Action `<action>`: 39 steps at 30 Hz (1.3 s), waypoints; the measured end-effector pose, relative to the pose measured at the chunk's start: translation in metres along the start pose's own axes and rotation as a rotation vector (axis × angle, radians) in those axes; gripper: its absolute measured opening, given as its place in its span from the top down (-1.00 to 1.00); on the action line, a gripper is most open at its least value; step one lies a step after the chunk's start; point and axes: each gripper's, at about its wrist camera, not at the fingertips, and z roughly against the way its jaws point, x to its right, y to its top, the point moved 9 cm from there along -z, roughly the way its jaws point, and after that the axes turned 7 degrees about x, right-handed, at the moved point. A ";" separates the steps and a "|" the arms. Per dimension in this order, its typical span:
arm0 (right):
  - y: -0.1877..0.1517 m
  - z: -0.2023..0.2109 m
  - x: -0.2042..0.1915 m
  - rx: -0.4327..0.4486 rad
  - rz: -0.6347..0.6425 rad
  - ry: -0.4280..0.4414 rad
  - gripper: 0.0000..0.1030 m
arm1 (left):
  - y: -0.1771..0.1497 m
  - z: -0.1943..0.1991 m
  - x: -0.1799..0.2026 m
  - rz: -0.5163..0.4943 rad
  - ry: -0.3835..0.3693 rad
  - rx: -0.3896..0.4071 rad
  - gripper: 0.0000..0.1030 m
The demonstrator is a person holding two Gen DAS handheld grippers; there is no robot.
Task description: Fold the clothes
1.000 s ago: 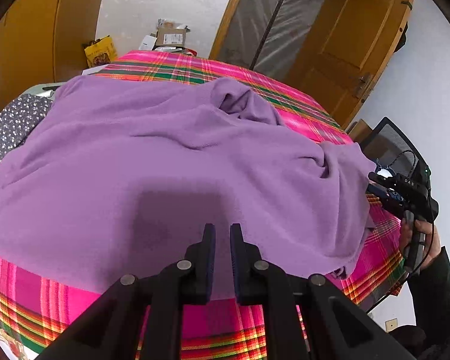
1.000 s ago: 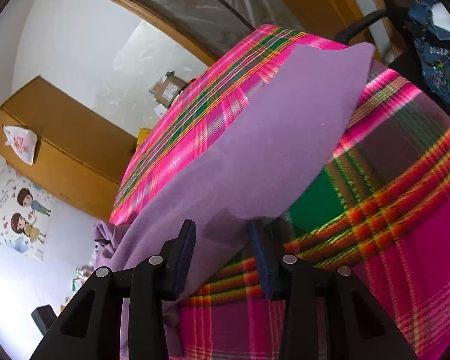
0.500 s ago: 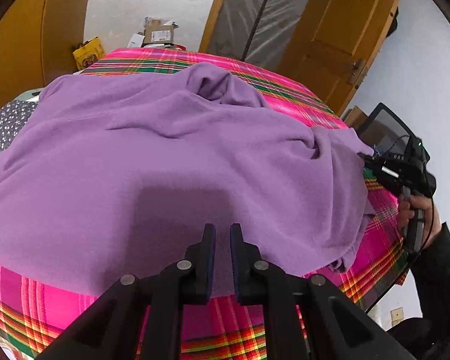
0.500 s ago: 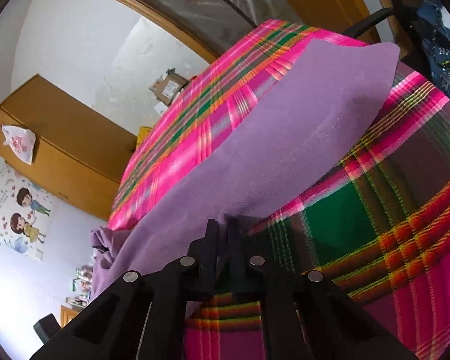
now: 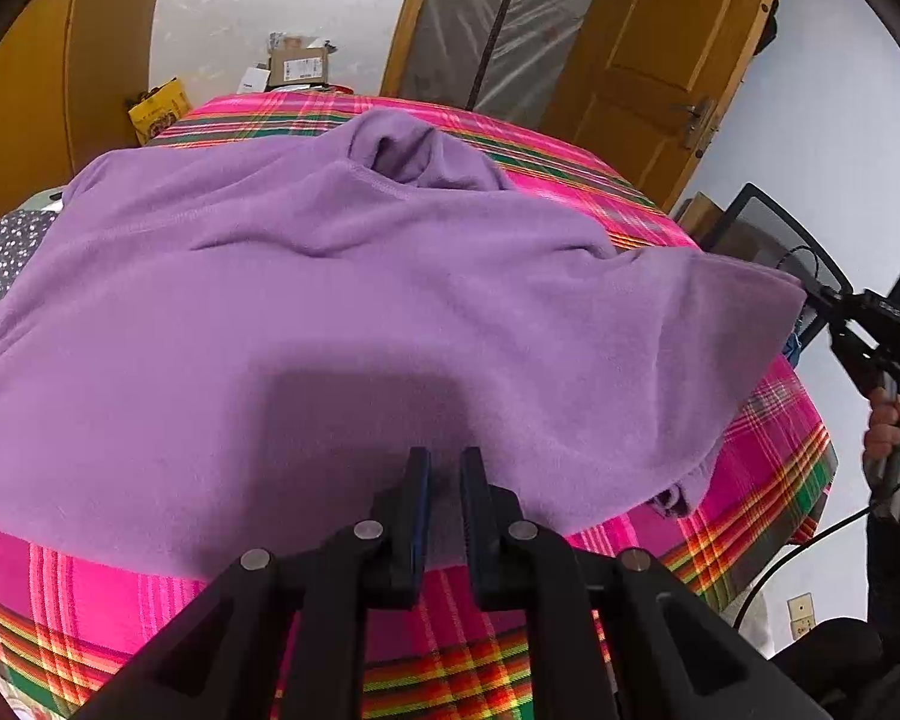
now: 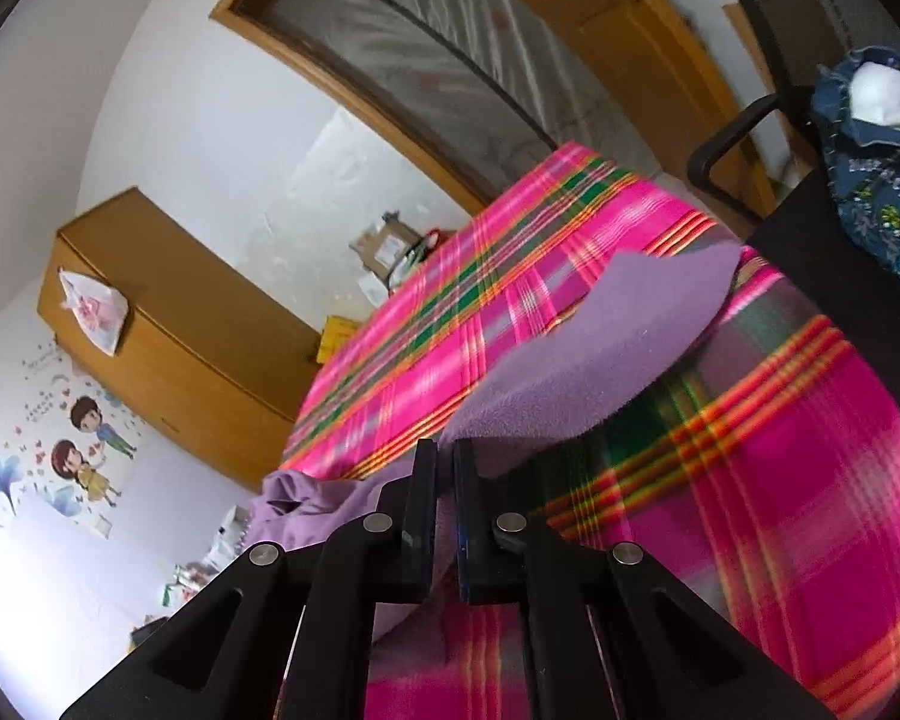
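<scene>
Purple fleece everywhere: the purple garment (image 5: 342, 324) is spread wide across the surface (image 5: 768, 456), which wears a bright pink plaid cloth with green and orange stripes. In the right wrist view the right hand-held gripper (image 6: 444, 480) is clamped tight on the garment's edge, purple cloth pinched between its black fingers (image 6: 421, 498), and that edge is lifted off the plaid with a shadow under it. From the left wrist view you can see it from the side too, far right, a person's hand (image 5: 894, 438) wrapped around the handle, the corner of the fleece drawn out to a point at the jaws. The left hand-held gripper (image 5: 445, 480) hovers low over the near hem, jaws set narrow with a slim gap showing; whether cloth sits in that gap I cannot tell. A collar opening bunches up at the far side of the garment. A dotted grey cloth (image 5: 6, 252) lies at the left edge, a black chair (image 6: 744, 138) stands beyond the surface, and wooden doors (image 5: 666, 48) stand behind.
</scene>
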 end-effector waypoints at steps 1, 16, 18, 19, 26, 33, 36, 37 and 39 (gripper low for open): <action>0.003 0.011 -0.002 0.018 0.010 -0.005 0.92 | 0.000 0.001 0.003 -0.006 -0.006 0.003 0.80; -0.040 -0.016 0.024 -0.155 -0.001 -0.043 0.16 | 0.002 -0.012 0.023 -0.034 -0.048 -0.008 0.80; -0.041 -0.032 0.028 -0.173 -0.056 -0.011 0.08 | 0.002 -0.013 0.022 -0.026 -0.050 -0.009 0.80; -0.041 -0.039 0.031 -0.175 -0.086 -0.001 0.04 | 0.002 -0.013 0.022 -0.024 -0.050 -0.010 0.80; -0.026 -0.066 0.050 -0.134 -0.148 0.019 0.56 | 0.001 -0.016 0.020 -0.025 -0.044 -0.019 0.80; -0.017 -0.016 0.012 -0.069 -0.100 0.097 0.88 | 0.002 -0.013 0.021 -0.036 -0.048 -0.020 0.80; -0.020 0.016 -0.004 -0.057 -0.071 0.101 0.88 | 0.003 -0.013 0.020 -0.041 -0.049 -0.019 0.80; -0.025 0.022 -0.005 -0.069 -0.072 0.090 0.88 | 0.004 -0.013 0.020 -0.041 -0.049 -0.019 0.80; -0.036 0.031 -0.002 -0.106 -0.083 0.064 0.84 | 0.005 -0.014 0.019 -0.039 -0.052 -0.017 0.80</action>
